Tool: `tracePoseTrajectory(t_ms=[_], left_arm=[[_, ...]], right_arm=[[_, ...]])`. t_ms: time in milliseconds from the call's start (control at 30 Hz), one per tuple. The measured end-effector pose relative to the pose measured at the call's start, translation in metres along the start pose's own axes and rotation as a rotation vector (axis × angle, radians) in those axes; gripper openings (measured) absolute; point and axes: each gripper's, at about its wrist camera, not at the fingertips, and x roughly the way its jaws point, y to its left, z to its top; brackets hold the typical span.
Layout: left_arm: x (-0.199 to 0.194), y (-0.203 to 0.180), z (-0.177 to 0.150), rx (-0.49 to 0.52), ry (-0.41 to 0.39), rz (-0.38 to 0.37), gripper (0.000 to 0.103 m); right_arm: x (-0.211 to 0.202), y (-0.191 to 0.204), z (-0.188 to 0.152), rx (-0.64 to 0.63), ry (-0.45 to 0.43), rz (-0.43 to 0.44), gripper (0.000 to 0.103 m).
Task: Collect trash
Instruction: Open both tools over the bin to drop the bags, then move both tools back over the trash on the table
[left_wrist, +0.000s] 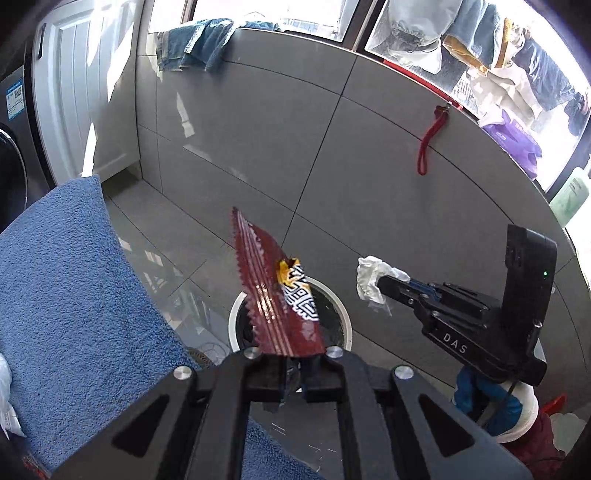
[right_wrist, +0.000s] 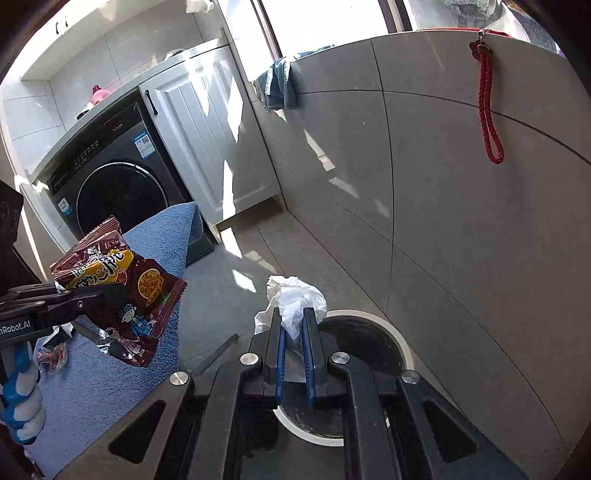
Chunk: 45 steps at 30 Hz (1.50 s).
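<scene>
The left gripper (left_wrist: 291, 354) has its jaws clenched on a dark red, glossy foil snack wrapper (left_wrist: 275, 291), held over a round, white-rimmed black trash bin (left_wrist: 345, 328) on the grey tiled floor. The right gripper (right_wrist: 295, 332) grasps a crumpled white tissue (right_wrist: 295, 299) above the same bin, beside a blue terry towel (left_wrist: 74, 280).

Bin (right_wrist: 400, 341) interior dark; wrapper (left_wrist: 280, 295) base hidden behind fingers (left_wrist: 258, 369).

Glossy foil wrapper (left_wrist: 275, 295), crumpled paper tissue (right_wrist: 295, 301), rough terry towel (left_wrist: 70, 280).
</scene>
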Motion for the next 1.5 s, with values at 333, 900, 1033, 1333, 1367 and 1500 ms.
tracePoseTrajectory(t_ms=[333, 900, 1033, 1333, 1367, 1500], left_arm=[[0.091, -0.002, 0.011, -0.069, 0.114, -0.092, 0.011], [0.024, 0.001, 0.000, -0.061, -0.019, -0.033, 0.042], [-0.027, 0.009, -0.011, -0.054, -0.104, 0.023, 0.042], [-0.149, 0.036, -0.046, -0.047, -0.222, 0.157, 0.042], [-0.163, 0.043, -0.052, -0.055, -0.239, 0.168, 0.042], [-0.213, 0.065, -0.080, -0.092, -0.288, 0.223, 0.042]], right_arm=[[0.055, -0.031, -0.019, 0.055, 0.112, -0.062, 0.019], [0.012, -0.003, -0.011, 0.000, 0.061, -0.102, 0.032], [-0.017, 0.023, -0.003, -0.047, 0.001, -0.079, 0.032], [-0.077, 0.100, 0.012, -0.162, -0.142, 0.017, 0.032], [-0.084, 0.109, 0.012, -0.176, -0.155, 0.032, 0.032], [-0.106, 0.148, 0.015, -0.243, -0.198, 0.083, 0.032]])
